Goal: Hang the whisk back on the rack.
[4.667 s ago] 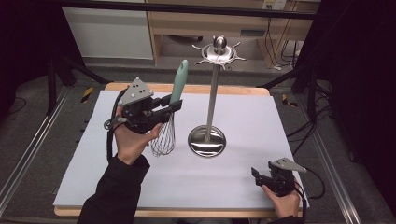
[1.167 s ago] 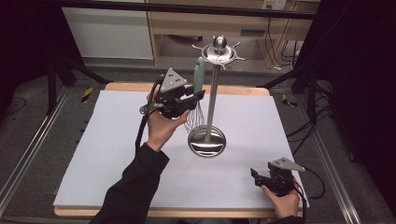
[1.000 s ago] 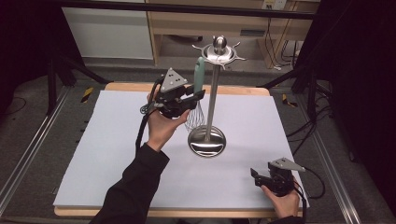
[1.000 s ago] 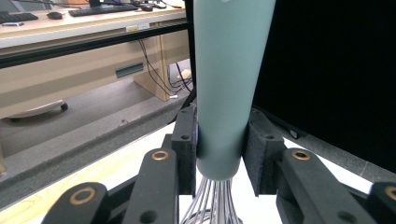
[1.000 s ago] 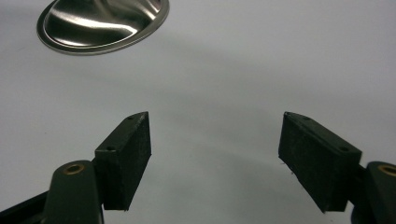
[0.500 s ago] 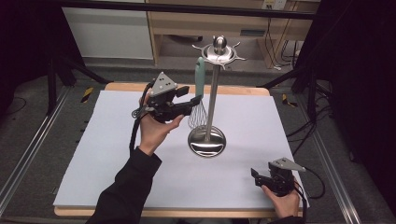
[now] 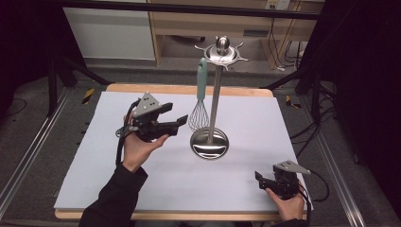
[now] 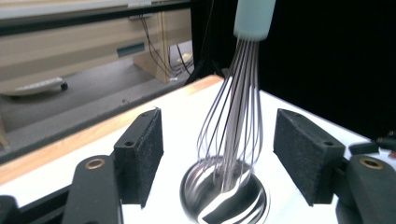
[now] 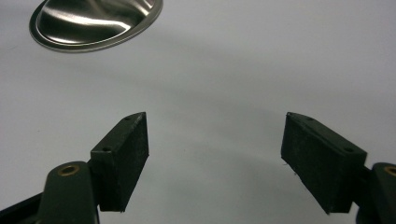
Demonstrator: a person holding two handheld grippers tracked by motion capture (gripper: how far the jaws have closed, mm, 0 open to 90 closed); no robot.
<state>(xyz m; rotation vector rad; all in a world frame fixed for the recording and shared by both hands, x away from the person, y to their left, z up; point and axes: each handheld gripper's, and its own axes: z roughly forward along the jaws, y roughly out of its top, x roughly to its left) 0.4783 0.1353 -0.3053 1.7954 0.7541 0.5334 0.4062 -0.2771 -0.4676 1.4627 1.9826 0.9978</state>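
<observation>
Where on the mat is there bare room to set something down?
Most of the mat is bare: the whole left side beyond the left gripper, the near strip between both forearms, and the right side past the stand. It is crowded only mid-mat, where the whisk hangs beside the stand. The right gripper sits at the near right corner.

Your left gripper (image 8: 218,154) has its two black jaws wide apart, and nothing is between the pads (image 8: 140,156). The whisk (image 8: 236,116) hangs just beyond them, upright, with its pale green handle (image 8: 254,18) at the top. Its wire loops reach down close to the shiny round stand base (image 8: 224,200); if they touch it, you cannot tell. The base stands on the white table cover (image 8: 182,107), whose wooden edge (image 8: 93,135) lies behind the whisk.
</observation>
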